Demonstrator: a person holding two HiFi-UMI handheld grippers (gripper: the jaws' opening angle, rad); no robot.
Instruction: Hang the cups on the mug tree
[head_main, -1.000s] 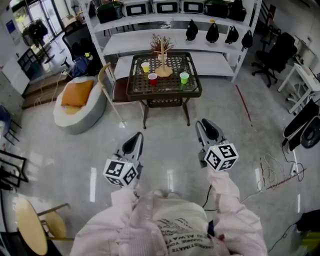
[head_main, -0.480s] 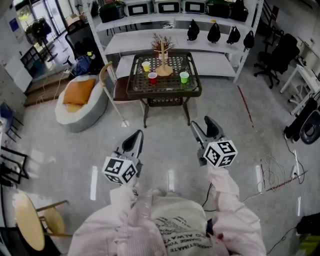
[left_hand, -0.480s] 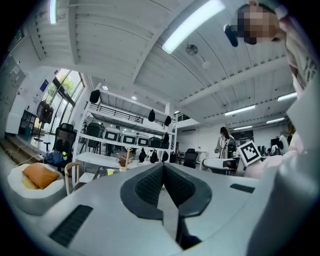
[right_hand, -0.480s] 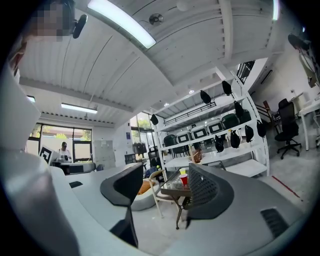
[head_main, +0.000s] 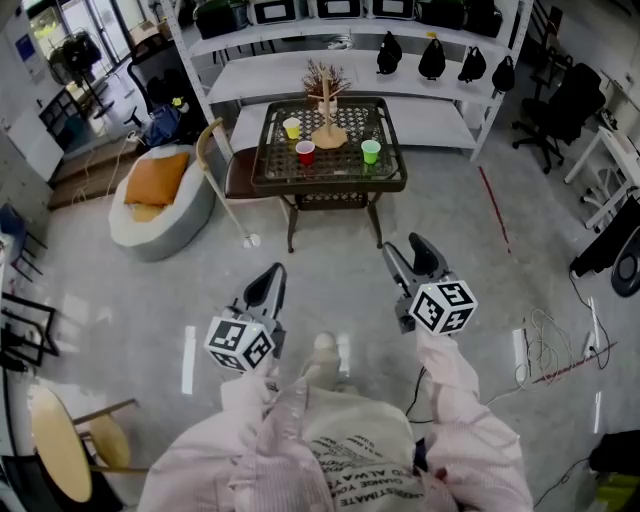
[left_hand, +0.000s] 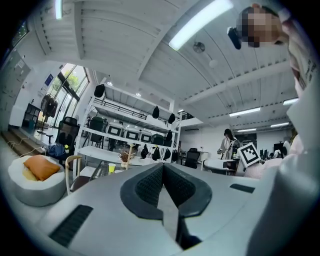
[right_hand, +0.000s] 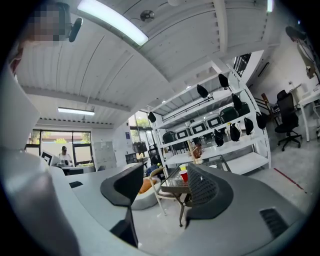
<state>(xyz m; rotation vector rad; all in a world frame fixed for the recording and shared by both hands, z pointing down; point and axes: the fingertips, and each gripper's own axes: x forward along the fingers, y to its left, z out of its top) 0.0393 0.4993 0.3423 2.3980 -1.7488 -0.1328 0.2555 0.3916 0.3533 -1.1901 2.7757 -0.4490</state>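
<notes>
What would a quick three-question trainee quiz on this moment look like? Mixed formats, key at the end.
1. Multiple choice: how many cups stand on the table? A two, B three, C five.
2. True or false: the right gripper holds a cup.
3. Fill in: in the head view, the cup farthest right on the table is the ___ one.

Key
1. B.
2. False. Its fingers stand apart, having just been opening, and nothing is between them.
3. Green: the green cup.
</notes>
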